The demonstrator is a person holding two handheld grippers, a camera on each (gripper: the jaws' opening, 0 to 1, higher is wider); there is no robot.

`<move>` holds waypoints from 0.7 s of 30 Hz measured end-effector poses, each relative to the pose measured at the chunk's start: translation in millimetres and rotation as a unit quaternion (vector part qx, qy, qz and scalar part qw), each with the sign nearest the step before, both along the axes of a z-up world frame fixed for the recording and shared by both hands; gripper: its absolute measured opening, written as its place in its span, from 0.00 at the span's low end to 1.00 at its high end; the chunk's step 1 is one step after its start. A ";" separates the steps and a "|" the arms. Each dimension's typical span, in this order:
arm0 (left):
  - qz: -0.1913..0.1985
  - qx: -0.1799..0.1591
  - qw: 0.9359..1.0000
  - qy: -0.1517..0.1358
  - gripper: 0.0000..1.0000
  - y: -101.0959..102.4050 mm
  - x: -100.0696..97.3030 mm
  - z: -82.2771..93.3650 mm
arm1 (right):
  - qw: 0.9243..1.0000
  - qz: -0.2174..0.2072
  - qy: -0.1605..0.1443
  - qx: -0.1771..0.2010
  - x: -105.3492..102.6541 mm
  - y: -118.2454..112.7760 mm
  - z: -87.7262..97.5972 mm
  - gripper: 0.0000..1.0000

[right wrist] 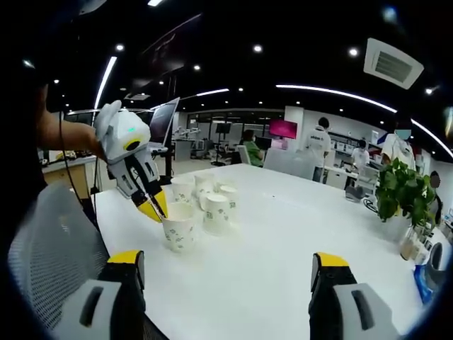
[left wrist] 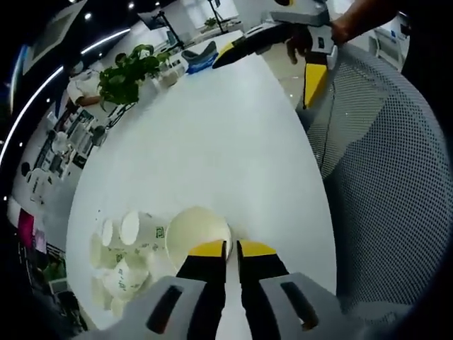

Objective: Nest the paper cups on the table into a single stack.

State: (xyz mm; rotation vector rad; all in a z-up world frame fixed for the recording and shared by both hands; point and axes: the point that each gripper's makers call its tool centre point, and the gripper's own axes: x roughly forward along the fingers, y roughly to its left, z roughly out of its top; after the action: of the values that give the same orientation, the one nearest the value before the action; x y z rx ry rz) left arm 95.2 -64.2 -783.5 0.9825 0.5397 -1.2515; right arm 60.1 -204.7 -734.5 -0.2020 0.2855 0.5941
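Your left gripper [left wrist: 231,248] pinches the rim of a paper cup [left wrist: 196,234], it seems; your right gripper [right wrist: 225,263] hangs spread wide.

I note a leafy potted plant [right wrist: 400,188] at the far right part of the white table [right wrist: 283,241], with small items just beside it that I cannot identify through the distortion. A grey mesh chair [left wrist: 386,177] stands against the table's edge. Behind, several people in white coats [right wrist: 316,144] stand among desks, and a magenta screen [right wrist: 282,128] hangs beyond them.
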 end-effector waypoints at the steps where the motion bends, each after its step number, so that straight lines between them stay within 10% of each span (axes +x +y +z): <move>1: 0.000 -0.003 1.000 -0.002 0.05 -0.9 0.4 1.0 | 1.000 0.000 0.000 0.000 0.0 0.1 0.0 1.00; 12: 0.025 -0.083 0.996 -0.028 0.20 -4.6 6.6 30.4 | 1.000 -0.002 -0.002 0.000 -0.2 -0.3 1.4 1.00; 21: 0.087 -0.228 0.970 -0.015 0.38 9.3 23.7 71.1 | 1.000 -0.002 0.000 0.003 -0.8 -0.2 1.6 1.00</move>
State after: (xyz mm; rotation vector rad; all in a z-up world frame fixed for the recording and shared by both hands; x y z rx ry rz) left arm 118.9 -54.9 -712.4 0.5527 0.2861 -1.1322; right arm 59.3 -204.9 -733.0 -0.1964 0.2839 0.5900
